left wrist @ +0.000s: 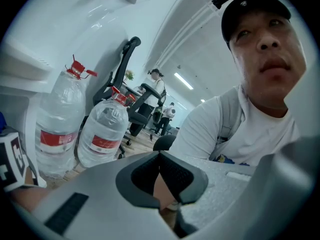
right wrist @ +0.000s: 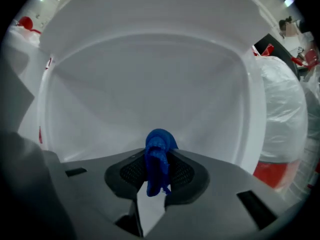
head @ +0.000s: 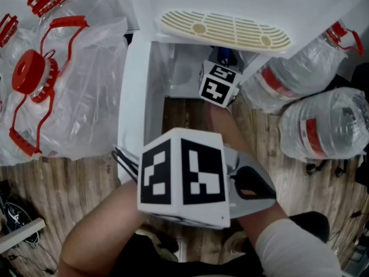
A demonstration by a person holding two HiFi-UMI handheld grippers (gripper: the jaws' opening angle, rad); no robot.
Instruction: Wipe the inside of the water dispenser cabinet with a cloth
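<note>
The white water dispenser cabinet (head: pixel 137 79) stands open below me. My right gripper (head: pixel 221 62) reaches into it, its marker cube (head: pixel 219 84) hiding most of the jaws. In the right gripper view that gripper (right wrist: pixel 159 160) is shut on a bunched blue cloth (right wrist: pixel 159 146), which sticks out past the jaw tips towards the cabinet's white back wall (right wrist: pixel 150 84); whether it touches is unclear. My left gripper (head: pixel 249 184) is held close to my body outside the cabinet, pointing up and to the right. Its jaws (left wrist: pixel 161 159) are shut with nothing between them.
Two full water bottles (head: pixel 300 68) (head: pixel 330 126) lie right of the cabinet on the wooden floor. Empty bottles in plastic bags (head: pixel 63 91) fill the left. A beige slotted grate (head: pixel 225 30) rests on the cabinet top. An office chair (left wrist: pixel 125 64) and people stand beyond.
</note>
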